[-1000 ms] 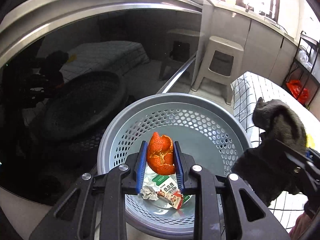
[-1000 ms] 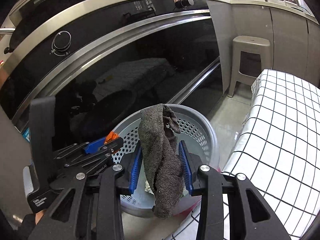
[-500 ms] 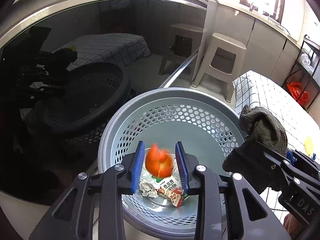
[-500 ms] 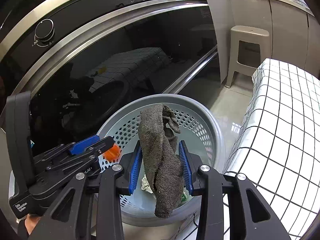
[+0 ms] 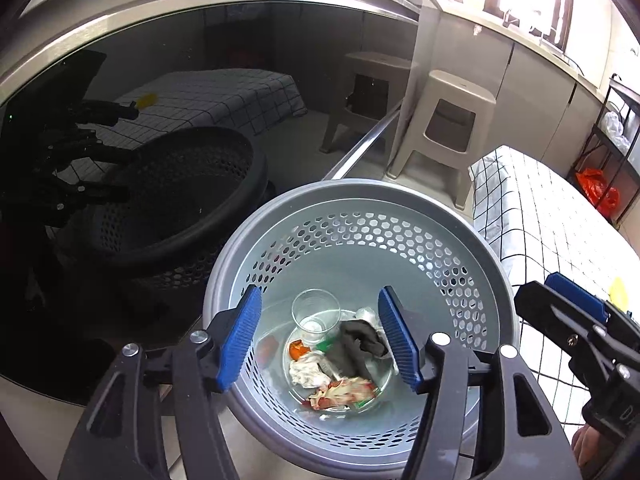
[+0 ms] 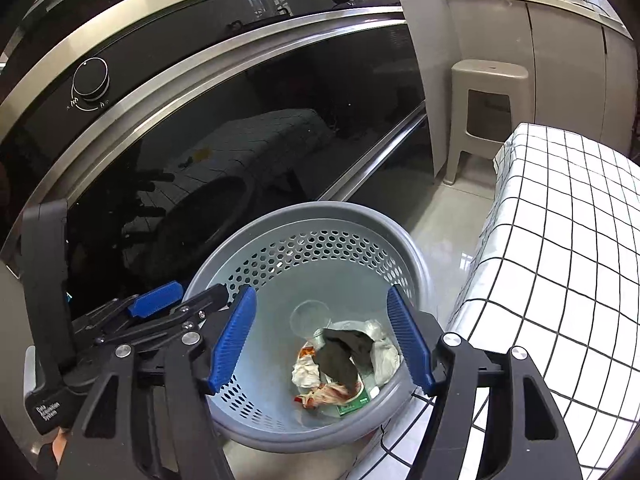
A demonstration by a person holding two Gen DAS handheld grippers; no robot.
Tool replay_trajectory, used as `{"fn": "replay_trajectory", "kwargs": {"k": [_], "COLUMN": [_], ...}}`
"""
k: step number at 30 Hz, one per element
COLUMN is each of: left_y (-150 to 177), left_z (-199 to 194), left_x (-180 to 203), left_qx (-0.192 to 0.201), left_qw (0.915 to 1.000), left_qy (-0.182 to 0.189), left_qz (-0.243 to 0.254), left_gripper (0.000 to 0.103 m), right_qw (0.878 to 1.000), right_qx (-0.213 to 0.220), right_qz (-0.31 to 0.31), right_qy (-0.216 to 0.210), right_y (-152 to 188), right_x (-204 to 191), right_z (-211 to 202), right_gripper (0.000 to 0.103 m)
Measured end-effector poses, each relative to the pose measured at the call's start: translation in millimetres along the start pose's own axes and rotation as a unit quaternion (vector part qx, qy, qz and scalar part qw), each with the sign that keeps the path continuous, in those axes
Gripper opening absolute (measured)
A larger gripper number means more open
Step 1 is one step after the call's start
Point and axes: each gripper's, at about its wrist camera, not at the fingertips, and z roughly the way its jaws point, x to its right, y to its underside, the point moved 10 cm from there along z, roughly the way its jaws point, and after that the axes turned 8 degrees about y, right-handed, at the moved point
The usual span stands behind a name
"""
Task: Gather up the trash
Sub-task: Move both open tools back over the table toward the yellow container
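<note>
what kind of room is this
Most likely a home kitchen: a built-in oven with a dark glass door and control knob, pale cabinets under a counter, a plastic stool, and a grey perforated bin of rubbish on the tiled floor.

One grey perforated basket (image 5: 472, 240) is holding one clear cup (image 5: 314, 312), one dark cloth (image 5: 356, 344), one orange peel piece (image 5: 298, 349), one crumpled white paper (image 5: 306, 372) and one red-printed wrapper (image 5: 344, 390), as one beige stool (image 5: 448, 120) is standing behind
</note>
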Motion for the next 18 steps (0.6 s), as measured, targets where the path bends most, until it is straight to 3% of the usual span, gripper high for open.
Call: {"fn": "replay_trajectory", "kwargs": {"k": [18], "left_y": [0], "left_z": [-5], "left_x": [9], "left_qx": [0.009], "left_qw": [0.9999], "left_qy": [0.004], "left_qz": [0.008], "left_gripper": [0.069], "right_qw": [1.0], "right_qx": [0.004], "right_qz": [0.012], "right_qy": [0.023], "right_y": [20], "right_x": [25], "right_z": [-19], "right_gripper": [0.065]}}
